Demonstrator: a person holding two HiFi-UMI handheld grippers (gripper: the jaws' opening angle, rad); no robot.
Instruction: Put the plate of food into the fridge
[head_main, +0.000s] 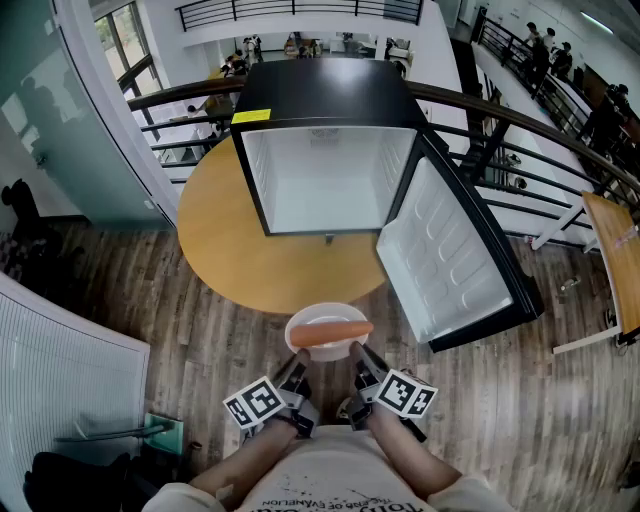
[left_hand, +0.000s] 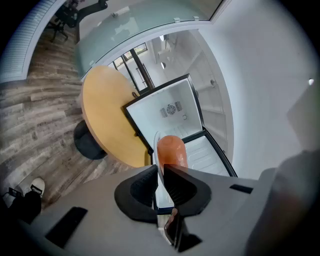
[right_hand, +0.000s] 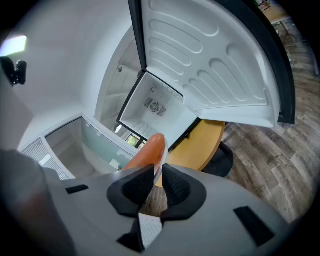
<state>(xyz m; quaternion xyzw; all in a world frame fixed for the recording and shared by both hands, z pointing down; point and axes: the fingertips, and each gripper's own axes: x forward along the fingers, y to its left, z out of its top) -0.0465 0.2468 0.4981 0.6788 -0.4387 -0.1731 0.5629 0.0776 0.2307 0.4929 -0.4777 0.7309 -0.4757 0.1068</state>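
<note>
So the plate (head_main: 327, 309) is up in the air, held out in front of the person and short of the round wooden surface (head_main: 225, 240). There's one long orange piece of food (head_main: 331, 333) lying across it; could be a carrot or a sausage, can't tell. The left tongs (head_main: 300, 362) and right tongs (head_main: 357, 352) are both clamped on the near rim, side by side, with the thin edge pinched between the pads.

The plate looks stiff, light and pretty slick. With both grips on the same edge, I'd guess the far side wants to droop. The food is round too, so it'll probably roll if the plate tips. Keep it level and don't ease off.

The fridge (head_main: 330, 170) sits at the far side of the surface and looks bare inside. Its door (head_main: 450, 255) is swung wide to the right, so the way in looks clear. Things to watch are the bottom lip of the opening and the door edge on the right.
</note>
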